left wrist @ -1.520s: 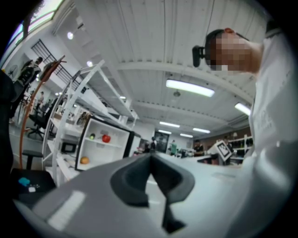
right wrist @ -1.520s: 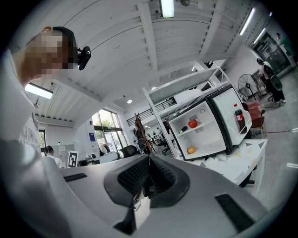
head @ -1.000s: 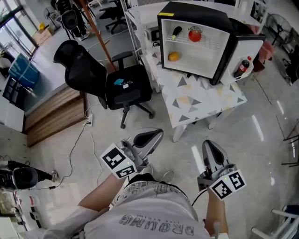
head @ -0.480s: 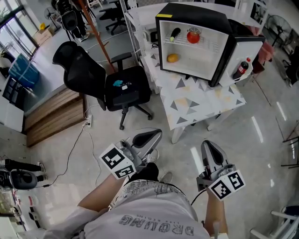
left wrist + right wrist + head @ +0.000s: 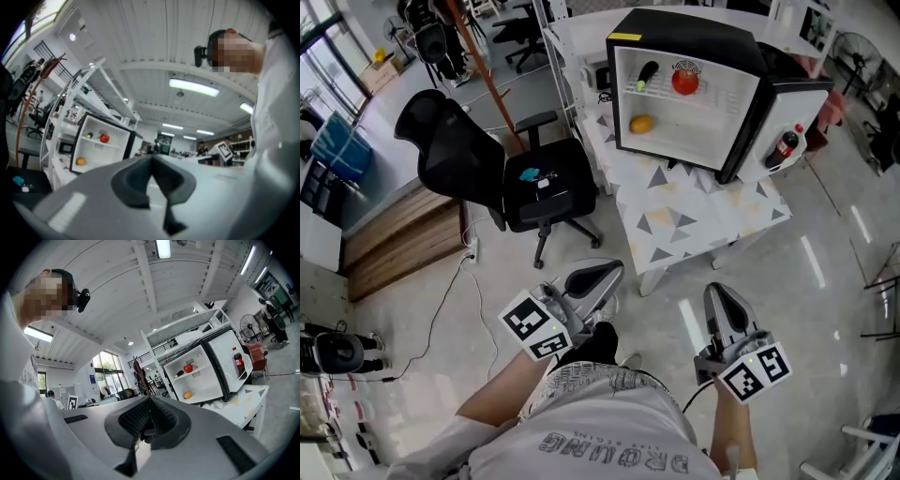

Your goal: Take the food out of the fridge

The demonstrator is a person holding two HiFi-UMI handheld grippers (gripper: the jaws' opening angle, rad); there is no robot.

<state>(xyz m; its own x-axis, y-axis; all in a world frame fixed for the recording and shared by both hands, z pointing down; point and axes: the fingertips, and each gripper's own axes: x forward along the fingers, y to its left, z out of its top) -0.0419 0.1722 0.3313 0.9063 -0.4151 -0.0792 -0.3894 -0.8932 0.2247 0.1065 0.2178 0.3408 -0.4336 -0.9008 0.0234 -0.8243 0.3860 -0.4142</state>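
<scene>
**Food sits in the open fridge, both grippers clenched and empty**

Looking down from the head view, the left gripper (image 5: 617,270) and the right gripper (image 5: 718,290) hang side by side over the pale floor (image 5: 787,281), well short of the surface (image 5: 703,211) ahead. Both point level toward the fridge. In the left gripper view, the fingers (image 5: 131,183) are pressed together at the tips with nothing between them. It's the same on the right: the fingers (image 5: 135,420) are clenched tight and grasp nothing.

Up ahead, the small black fridge (image 5: 703,28) stands on the surface, which wears a cloth printed with triangles. Its door (image 5: 797,98) is swung wide open to the right. On the upper shelf a red tomato (image 5: 685,81) rests near the middle. A dark long vegetable (image 5: 647,72) lies just beside it to the left, apart from it. I can't tell exactly what that vegetable is. Down on the fridge floor, toward the left wall, sits a round orange fruit (image 5: 641,124). A cola bottle (image 5: 784,147) with a red cap stands upright in the door rack.

Left of the surface stands a black office chair (image 5: 534,183) with a small blue item on its seat. Neither gripper touches any of the food
</scene>
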